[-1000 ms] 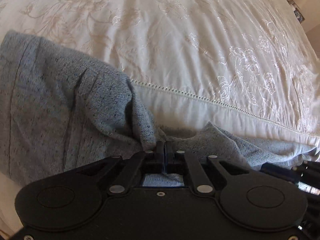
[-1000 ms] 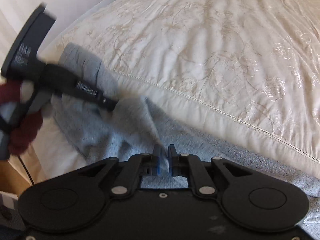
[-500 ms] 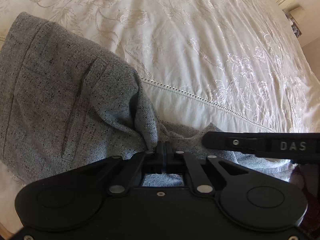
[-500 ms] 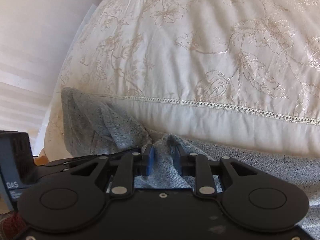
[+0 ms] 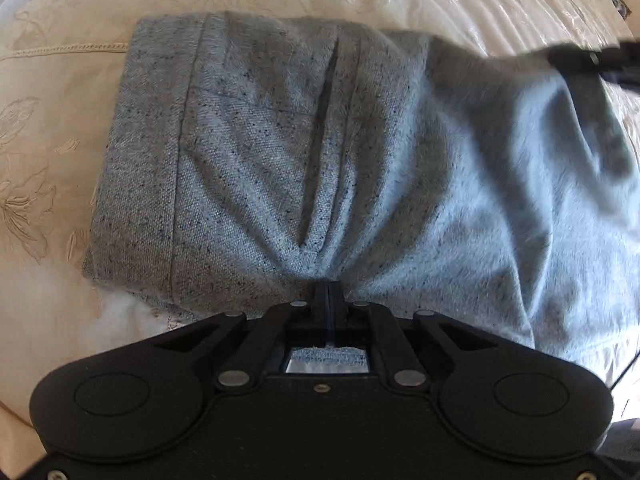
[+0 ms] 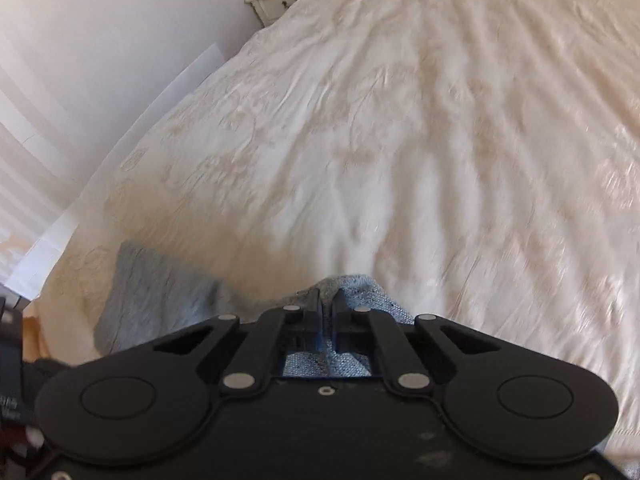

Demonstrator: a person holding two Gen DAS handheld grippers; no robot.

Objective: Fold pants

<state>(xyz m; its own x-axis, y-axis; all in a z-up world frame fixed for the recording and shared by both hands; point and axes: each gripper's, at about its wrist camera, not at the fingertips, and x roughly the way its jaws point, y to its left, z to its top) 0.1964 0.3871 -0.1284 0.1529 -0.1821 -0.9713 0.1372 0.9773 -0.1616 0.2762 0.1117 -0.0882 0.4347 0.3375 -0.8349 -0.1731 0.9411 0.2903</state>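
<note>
Grey speckled pants (image 5: pixel 320 152) lie spread on a cream embroidered bedspread (image 5: pixel 48 168), with the waistband at the left and a pocket slit in the middle. My left gripper (image 5: pixel 328 292) is shut on the near edge of the fabric, which bunches into it. My right gripper (image 6: pixel 326 300) is shut on a fold of the same pants (image 6: pixel 356 292) and holds it raised above the bed. More of the pants (image 6: pixel 156 292) show at the lower left of the right wrist view. The right tool's black body (image 5: pixel 592 60) shows at the upper right of the left wrist view.
The bedspread (image 6: pixel 400 140) stretches far ahead and to the right. A white wall (image 6: pixel 100 40) runs along the left side of the bed. A white bedside cabinet (image 6: pixel 276 0) with small items stands at the far corner.
The right gripper has closed on the fabric and lifted it up and forward. The pants now spread wide across the left wrist view, and the left gripper stays clamped on them.
</note>
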